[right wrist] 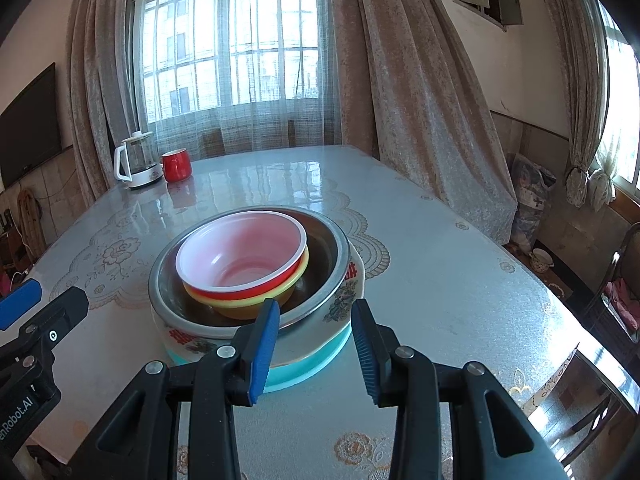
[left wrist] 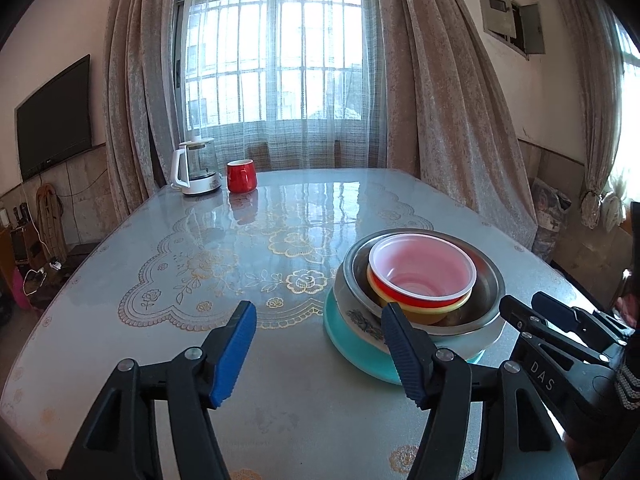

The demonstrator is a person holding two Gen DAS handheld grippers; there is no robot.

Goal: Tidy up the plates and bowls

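Left wrist view. Left gripper [left wrist: 318, 354] low over the near table, blue-padded jaws spread wide, nothing between them. Its right pad stands in front of the near-left rim of the stack; whether it touches I cannot tell. The stack sits right of centre on the glossy floral-patterned table [left wrist: 224, 256]: a round turquoise plate [left wrist: 352, 344] at the bottom, a white ceramic dish with flower print [left wrist: 362, 318] on it, a stainless steel bowl [left wrist: 486, 286] in that, then a yellow plastic bowl [left wrist: 428, 308] and a red plastic bowl with white inside [left wrist: 422, 272] nested on top. Right gripper [left wrist: 518, 304] comes in from the right edge, just beside the steel rim. Far left on the table: a white-and-glass electric kettle [left wrist: 196, 172] and a red mug [left wrist: 241, 176], well apart from the stack.

Right wrist view. Right gripper [right wrist: 314, 348], jaws partly apart and empty; the stack's near rim shows in the gap, with no pad pressing on it. The printed dish [right wrist: 344, 304] overhangs the turquoise plate [right wrist: 296, 374]. The red bowl [right wrist: 240, 256] leans toward the left inside the steel bowl [right wrist: 340, 252]. A tip of the left gripper shows at the left edge.

Handling, as judged. The plastic bowls look light, thin-walled and a little springy; take them by the rim, one pad inside and one outside. The steel bowl is stiff and slick, so grip its rolled lip squarely. The ceramic dish looks the heaviest and most breakable; hold its rim well in. The stack looks orderly; sorting seems nearly done.
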